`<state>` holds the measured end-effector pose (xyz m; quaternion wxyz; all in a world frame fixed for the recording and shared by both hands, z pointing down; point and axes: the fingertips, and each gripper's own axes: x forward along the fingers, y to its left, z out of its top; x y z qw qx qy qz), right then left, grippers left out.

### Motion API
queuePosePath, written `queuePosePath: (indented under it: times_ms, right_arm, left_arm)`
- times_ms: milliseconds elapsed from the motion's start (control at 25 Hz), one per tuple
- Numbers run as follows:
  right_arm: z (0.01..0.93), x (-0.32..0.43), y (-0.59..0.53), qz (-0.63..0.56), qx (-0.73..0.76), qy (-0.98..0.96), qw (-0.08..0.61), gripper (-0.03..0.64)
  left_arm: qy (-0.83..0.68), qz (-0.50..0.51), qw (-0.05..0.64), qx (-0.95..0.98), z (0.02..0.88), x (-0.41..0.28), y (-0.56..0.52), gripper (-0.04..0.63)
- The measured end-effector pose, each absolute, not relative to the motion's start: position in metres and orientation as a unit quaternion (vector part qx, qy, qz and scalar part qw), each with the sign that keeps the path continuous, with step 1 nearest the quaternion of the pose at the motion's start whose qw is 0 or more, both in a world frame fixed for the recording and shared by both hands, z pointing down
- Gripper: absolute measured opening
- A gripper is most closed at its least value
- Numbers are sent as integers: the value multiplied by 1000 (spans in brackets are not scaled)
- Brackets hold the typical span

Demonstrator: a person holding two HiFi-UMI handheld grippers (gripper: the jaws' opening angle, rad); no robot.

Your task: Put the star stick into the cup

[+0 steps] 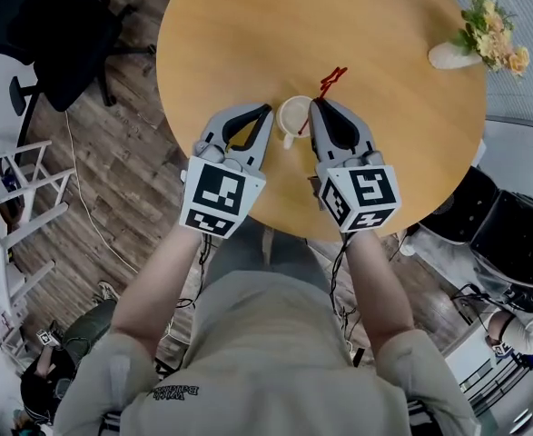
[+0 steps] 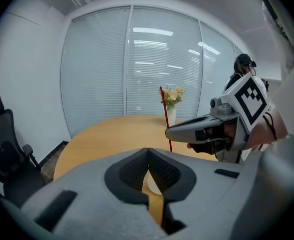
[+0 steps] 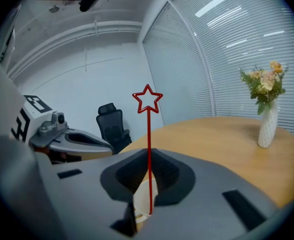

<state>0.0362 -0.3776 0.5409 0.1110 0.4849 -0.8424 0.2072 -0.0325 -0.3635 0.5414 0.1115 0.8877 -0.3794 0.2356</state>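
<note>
A white cup (image 1: 293,114) stands on the round wooden table (image 1: 248,34) between my two grippers. The red star stick (image 1: 330,81) is upright in the right gripper view, star (image 3: 148,98) on top and lower end down by the cup (image 3: 145,193). My right gripper (image 1: 313,104) is shut on the stick just right of the cup. My left gripper (image 1: 268,110) is shut with nothing in it, its tips beside the cup's left rim. In the left gripper view the stick (image 2: 166,121) rises from the right gripper (image 2: 173,131); the cup (image 2: 152,185) shows through the slit.
A white vase of flowers (image 1: 477,45) stands at the table's far right edge. A black office chair (image 1: 53,30) is left of the table. A white rack (image 1: 12,207) and dark bags (image 1: 511,230) sit on the floor. A person (image 2: 243,70) stands behind.
</note>
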Motion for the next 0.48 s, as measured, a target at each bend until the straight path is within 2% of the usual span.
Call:
queuePosePath:
  times_ms: [320,480]
  right_arm:
    - [583,33,-350,220,478,-832,173,37]
    - [605,33,-365,236,480,-820,204,38]
  left_arm:
    - [-363,256,136,886,564,-29,-334,21]
    - [-361,265,144,883,576,-33,-351,21]
